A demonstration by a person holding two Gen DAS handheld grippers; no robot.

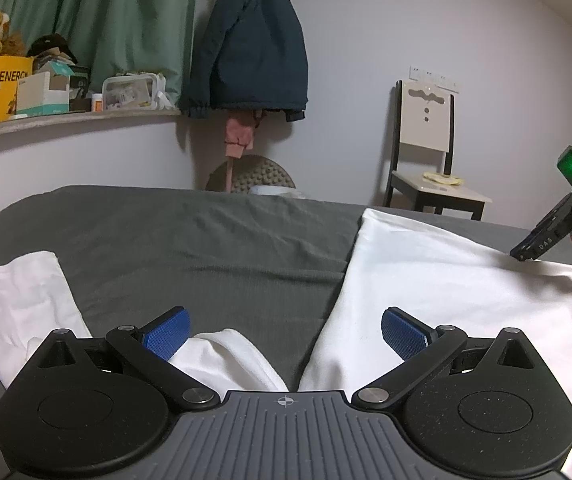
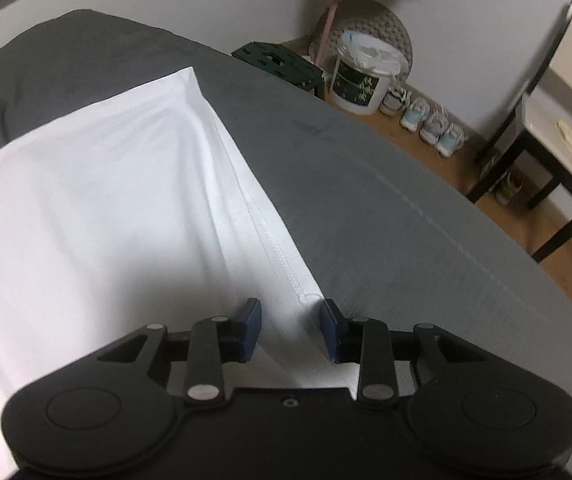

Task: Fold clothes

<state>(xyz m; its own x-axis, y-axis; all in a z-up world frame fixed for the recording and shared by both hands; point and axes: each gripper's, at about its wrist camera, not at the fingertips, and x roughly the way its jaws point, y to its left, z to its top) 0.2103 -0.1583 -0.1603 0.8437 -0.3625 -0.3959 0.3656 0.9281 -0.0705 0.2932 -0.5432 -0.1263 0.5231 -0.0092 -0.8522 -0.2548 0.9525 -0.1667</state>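
A white garment (image 1: pixel 445 300) lies spread on the grey bed sheet (image 1: pixel 206 240), with one sleeve (image 1: pixel 26 300) stretched out to the left. My left gripper (image 1: pixel 284 332) hovers low over the garment's near part, its jaws wide open and nothing between the blue pads (image 1: pixel 166 338). In the right wrist view the garment (image 2: pixel 106 200) fills the left half, and its stitched hem corner (image 2: pixel 305 294) lies between the fingers of my right gripper (image 2: pixel 290 320). Those jaws stand partly open, the pads clear of the cloth. From the left wrist view the right gripper (image 1: pixel 519 256) tips down onto the garment's far right edge.
A dark chair (image 1: pixel 425 160) stands beyond the bed's far right corner. On the floor by the wall are a white bin (image 2: pixel 359 84), a green stool (image 2: pixel 282 62) and several shoes (image 2: pixel 425 120). A dark jacket (image 1: pixel 250 48) hangs on the wall beside a cluttered shelf (image 1: pixel 66 120).
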